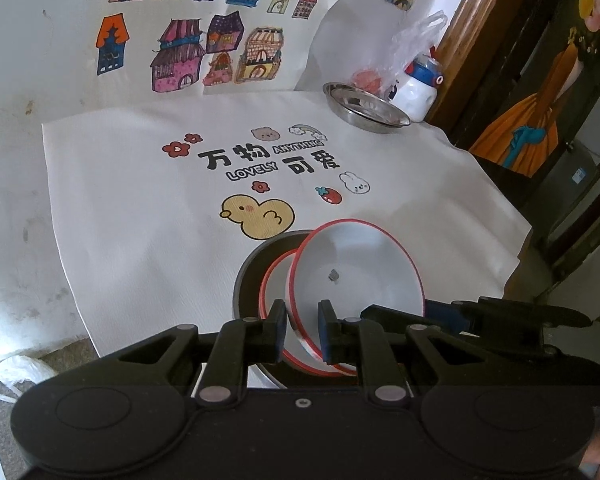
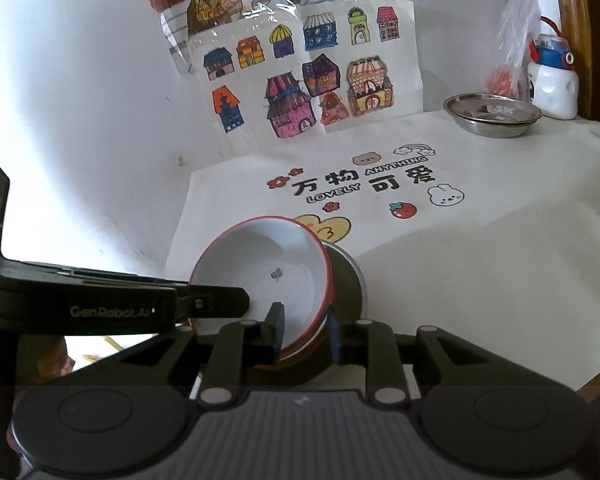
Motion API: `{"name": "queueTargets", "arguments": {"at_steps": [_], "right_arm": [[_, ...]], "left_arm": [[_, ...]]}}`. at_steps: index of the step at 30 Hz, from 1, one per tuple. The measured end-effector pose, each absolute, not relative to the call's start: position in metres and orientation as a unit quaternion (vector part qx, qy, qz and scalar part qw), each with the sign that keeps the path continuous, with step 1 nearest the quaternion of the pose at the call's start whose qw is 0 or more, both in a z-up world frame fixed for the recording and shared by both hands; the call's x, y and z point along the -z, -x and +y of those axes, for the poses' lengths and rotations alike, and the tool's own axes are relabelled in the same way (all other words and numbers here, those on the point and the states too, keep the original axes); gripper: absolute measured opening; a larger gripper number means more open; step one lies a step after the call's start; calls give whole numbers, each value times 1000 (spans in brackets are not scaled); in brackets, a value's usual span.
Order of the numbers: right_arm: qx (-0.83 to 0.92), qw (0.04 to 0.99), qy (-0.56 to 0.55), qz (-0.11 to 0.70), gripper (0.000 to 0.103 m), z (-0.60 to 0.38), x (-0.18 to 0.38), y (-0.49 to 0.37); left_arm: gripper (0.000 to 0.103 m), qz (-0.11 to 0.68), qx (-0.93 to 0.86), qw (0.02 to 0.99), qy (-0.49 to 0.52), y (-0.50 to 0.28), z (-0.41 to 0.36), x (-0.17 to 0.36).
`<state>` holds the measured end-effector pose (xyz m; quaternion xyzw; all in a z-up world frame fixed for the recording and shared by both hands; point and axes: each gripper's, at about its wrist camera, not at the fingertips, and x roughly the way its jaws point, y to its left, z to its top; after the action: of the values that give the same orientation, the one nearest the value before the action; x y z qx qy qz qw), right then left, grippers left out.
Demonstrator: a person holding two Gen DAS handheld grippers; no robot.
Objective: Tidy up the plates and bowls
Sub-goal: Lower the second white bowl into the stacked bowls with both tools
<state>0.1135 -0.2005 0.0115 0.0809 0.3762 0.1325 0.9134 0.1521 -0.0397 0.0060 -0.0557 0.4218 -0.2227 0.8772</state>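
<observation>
Left gripper (image 1: 302,334) and right gripper (image 2: 306,334) each pinch a near rim of the tilted top bowl (image 1: 356,270), over a second bowl (image 1: 274,280). Risk: uneven pull slips a rim.

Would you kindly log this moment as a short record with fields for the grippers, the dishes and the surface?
left gripper: shut on the rim of the top red-rimmed bowl, tilted
right gripper: straddles the same bowls' rim; grip unclear
second red-rimmed bowl: nested beneath
dark plate: under the bowls
steel dishes: stacked at the far right
surface: white printed cloth
beside steel dishes: white bottle, plastic bag
</observation>
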Motion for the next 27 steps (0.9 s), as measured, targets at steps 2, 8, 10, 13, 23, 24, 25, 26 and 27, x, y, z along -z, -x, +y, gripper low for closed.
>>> {"name": "queueTargets", "arguments": {"at_steps": [2, 8, 10, 13, 23, 24, 25, 26, 27], "right_arm": [[-129, 915, -74, 376, 27, -198, -11, -114], [-121, 915, -55, 380, 27, -192, -9, -117], [-120, 916, -50, 380, 27, -191, -9, -117], [-120, 916, -46, 380, 27, -190, -9, -117], [-123, 916, -44, 379, 27, -191, -8, -118], [-123, 916, -43, 379, 27, -191, -8, -118], [-124, 916, -42, 379, 27, -191, -9, -118], [-125, 916, -42, 379, 27, -191, -9, -118], [-126, 916, -41, 380, 27, -191, -9, -119]], "left_arm": [[17, 421, 222, 877, 56, -152, -40, -5], [17, 420, 221, 879, 53, -151, -40, -5], [17, 417, 219, 881, 47, -151, -41, -6], [17, 413, 217, 884, 35, -149, -43, -7], [18, 408, 217, 887, 8, -151, -48, -8], [18, 408, 216, 887, 5, -151, -49, -8], [18, 409, 216, 887, 1, -151, -50, -8], [18, 409, 216, 887, -1, -151, -50, -8], [19, 409, 216, 886, -5, -151, -51, -8]]}}
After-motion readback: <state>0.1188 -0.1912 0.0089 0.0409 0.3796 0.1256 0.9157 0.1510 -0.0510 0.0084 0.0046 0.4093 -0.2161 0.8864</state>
